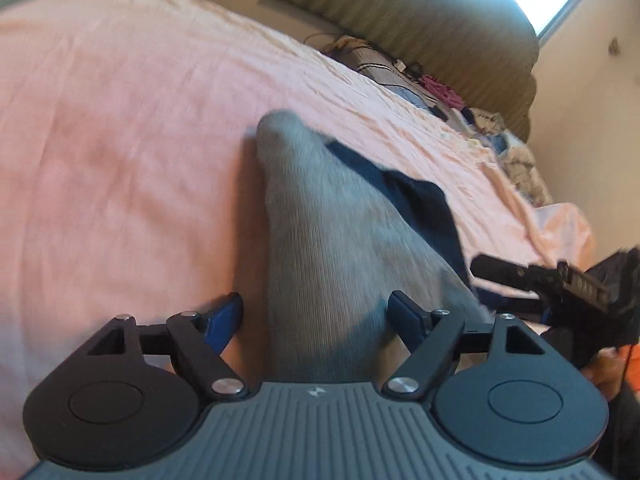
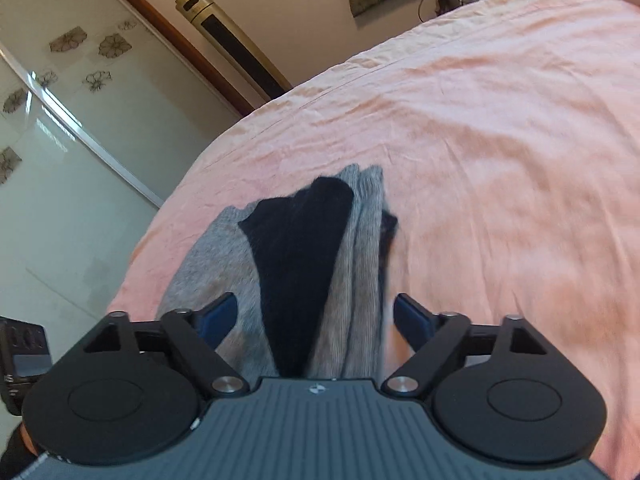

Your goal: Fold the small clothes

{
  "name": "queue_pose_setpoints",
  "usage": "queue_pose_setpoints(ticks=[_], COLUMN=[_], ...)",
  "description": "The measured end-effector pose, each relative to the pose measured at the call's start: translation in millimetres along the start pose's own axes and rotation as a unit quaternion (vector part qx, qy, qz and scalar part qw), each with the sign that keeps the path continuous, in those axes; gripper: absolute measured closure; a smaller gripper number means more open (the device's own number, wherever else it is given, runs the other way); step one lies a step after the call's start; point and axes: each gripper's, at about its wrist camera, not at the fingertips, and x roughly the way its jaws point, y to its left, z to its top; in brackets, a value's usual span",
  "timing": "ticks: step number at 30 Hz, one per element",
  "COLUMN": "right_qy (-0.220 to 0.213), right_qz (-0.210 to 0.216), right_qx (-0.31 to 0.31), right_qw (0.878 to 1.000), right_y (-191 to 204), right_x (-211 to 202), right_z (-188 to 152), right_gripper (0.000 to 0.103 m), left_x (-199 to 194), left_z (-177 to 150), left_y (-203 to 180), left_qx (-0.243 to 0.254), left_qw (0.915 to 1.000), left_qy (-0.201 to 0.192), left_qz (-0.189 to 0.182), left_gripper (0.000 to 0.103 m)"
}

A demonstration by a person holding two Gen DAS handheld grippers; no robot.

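Two grippers are in front of me, both with their jaws standing wide apart and nothing pinched. My left gripper [image 1: 316, 312] points down at the pink bedsheet [image 1: 120, 140], and a grey sock [image 1: 316, 216] runs lengthwise through the gap between its blue fingers [image 1: 224, 320], lying flat on the sheet with its rounded toe end farthest from me. The right pad seems to brush the sock's edge; the left one stands clear of it. A dark navy sock [image 1: 416, 200] peeks out from under the grey one on its right side.

My right gripper [image 2: 314, 316] shows the same little pile from the other side: the navy sock [image 2: 300, 256] lies on top of grey sock fabric [image 2: 360, 264], all of it between the spread fingers [image 2: 414, 318] (neither pad presses on the cloth). Everything is a bit blurred.

Off to the right in the left view I can see part of the other gripper [image 1: 560, 280]. At the far end of the bed sits a heap of clothes [image 1: 480, 120] against an olive headboard [image 1: 420, 20].
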Motion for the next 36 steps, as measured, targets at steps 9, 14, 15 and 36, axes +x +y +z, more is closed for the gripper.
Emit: queue_pose_setpoints(ticks=[9,14,15,36], right_qy=[0.084,0.072,0.073,0.020], right_qz=[0.048,0.048,0.045,-0.095], right_qx=[0.041,-0.006,-0.007,-0.182], right_qw=[0.994,0.996,0.996,0.978], right_y=[-0.5,10.6,8.2,66.7], right_x=[-17.8,-39.2,-43.0,59.7], right_z=[-61.8,-68.2,-70.2,8.1], right_gripper=[0.083,0.083,0.083,0.028], left_x=[-2.0,-26.6,-30.4,-1.8], left_z=[-36.5,-44.0,-49.2,-91.2], left_y=[-7.1,-18.3,-16.7,-92.2], left_qx=[-0.024,0.020,0.025,0.269], left_qw=[0.9977,0.9980,0.9974,0.9599], left_qy=[0.048,0.051,0.058,-0.033], left_qz=[-0.042,-0.033,-0.036,0.072], left_gripper=[0.085,0.090,0.090,0.045])
